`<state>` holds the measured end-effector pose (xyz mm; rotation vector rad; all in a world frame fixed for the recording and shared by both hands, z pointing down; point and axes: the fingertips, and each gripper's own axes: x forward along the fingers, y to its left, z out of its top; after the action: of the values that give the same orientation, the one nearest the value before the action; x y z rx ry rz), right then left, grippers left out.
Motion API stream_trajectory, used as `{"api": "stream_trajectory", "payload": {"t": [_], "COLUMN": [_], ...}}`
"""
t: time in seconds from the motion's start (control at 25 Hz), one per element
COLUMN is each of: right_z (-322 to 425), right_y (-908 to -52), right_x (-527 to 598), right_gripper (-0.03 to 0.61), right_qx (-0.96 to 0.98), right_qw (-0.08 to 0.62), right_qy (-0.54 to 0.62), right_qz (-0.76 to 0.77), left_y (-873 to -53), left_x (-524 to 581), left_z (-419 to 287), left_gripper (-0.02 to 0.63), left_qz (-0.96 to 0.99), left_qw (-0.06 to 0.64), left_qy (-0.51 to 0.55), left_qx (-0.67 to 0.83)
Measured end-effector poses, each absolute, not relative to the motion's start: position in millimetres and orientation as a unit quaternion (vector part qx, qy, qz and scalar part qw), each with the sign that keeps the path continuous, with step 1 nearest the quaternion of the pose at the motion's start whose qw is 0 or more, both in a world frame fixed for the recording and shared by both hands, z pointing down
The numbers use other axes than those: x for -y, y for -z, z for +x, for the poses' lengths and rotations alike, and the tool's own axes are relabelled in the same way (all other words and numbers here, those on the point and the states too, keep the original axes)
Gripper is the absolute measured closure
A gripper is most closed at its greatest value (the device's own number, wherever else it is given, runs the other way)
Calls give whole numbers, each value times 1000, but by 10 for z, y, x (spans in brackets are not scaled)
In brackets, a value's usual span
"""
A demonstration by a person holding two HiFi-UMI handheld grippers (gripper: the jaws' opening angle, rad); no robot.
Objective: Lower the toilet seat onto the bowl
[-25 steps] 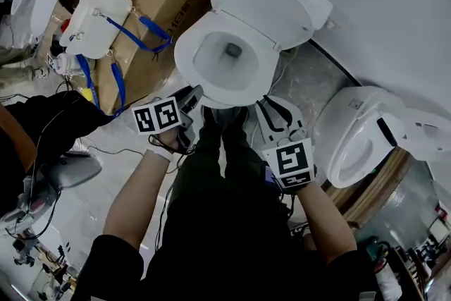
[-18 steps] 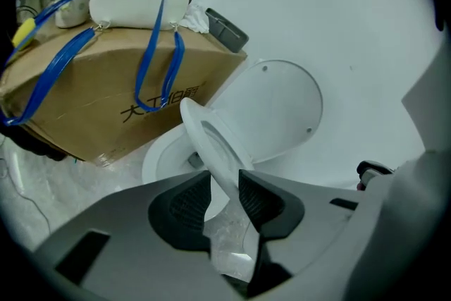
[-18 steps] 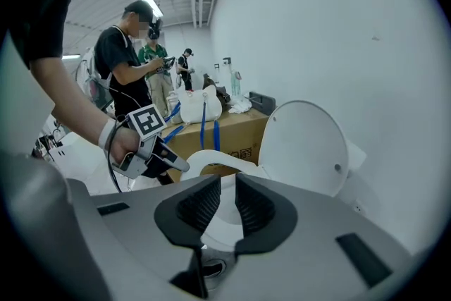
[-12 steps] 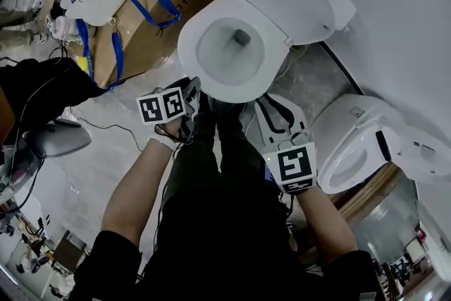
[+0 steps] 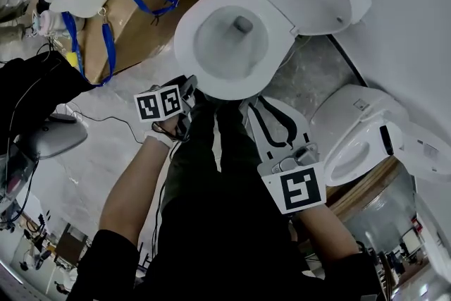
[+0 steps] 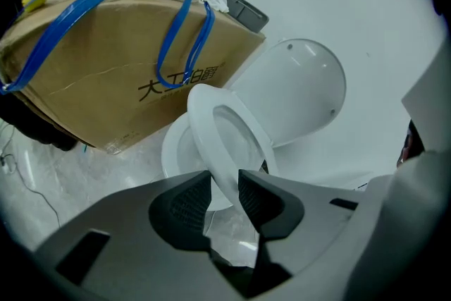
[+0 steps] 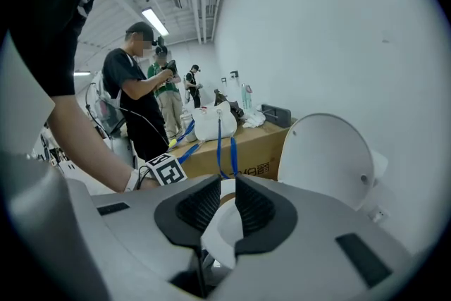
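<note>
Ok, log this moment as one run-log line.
left gripper: shut on toilet seat | toilet seat: tilted, not yet on bowl | lid: up | right gripper: open, empty

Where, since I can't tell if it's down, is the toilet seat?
Left gripper view, centre: the toilet seat tilts partway above the bowl, gripped by the left gripper.

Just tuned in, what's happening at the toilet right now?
A person holds a gripper in each hand. The left gripper is shut on the rim of the toilet seat, which tilts partway above the bowl, not yet down. The lid stands raised. The right gripper is open, holding nothing.
</note>
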<state>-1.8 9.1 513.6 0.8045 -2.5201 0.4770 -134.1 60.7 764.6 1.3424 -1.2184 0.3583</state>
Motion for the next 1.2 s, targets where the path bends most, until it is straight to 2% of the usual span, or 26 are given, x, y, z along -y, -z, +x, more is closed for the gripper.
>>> {"api": "stream_trajectory", "payload": {"t": [1.2], "right_z": [-94], "right_y": [-5971], "right_x": [-143], "right_gripper": [495], "right_qx": [883], "right_qw": [270], "right_qy": [-210], "right_qz": [322], "left_y": [-9088], "left_x": [-966], "left_z": [-1550], "left_gripper": [482], "left_qz": [546], "left_qw": [634], "left_qy": [-207], "left_qx": [507]}}
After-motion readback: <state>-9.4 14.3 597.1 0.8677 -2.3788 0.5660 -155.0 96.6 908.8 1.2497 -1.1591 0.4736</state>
